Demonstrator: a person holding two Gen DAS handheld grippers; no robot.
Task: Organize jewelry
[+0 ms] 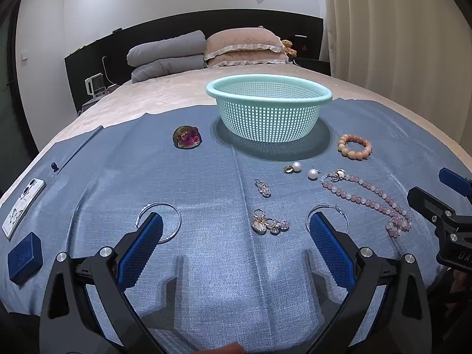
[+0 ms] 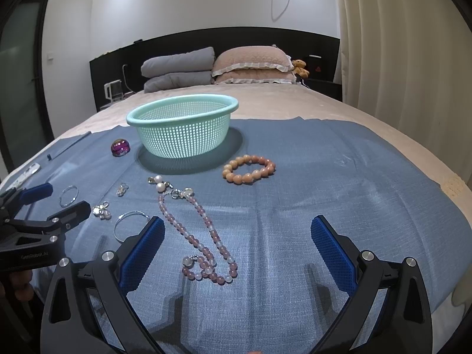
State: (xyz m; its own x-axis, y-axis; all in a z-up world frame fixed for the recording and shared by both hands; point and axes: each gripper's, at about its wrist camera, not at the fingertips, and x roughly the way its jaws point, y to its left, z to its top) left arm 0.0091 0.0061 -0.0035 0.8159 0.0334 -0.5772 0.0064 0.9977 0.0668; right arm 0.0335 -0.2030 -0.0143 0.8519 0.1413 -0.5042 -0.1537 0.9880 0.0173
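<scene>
Both claws, left (image 1: 236, 227) & right (image 2: 237, 230), are spread wide w/ nothing held. Jewelry lies loose on the cloth (image 2: 339, 177); pink necklace (image 2: 203, 244) between right claw's fingers, basket (image 2: 180, 129) ahead, probably to collect all.

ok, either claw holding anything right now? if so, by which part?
Nothing is held. The left claw and the right claw are both open over the blue cloth, with the jewelry lying loose and the pink bead necklace untouched.

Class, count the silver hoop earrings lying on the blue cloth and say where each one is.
2. One hoop lies at the near left, behind the left hand-held gripper's left finger; the other hoop lies at its right finger, left of the pink necklace.
</scene>
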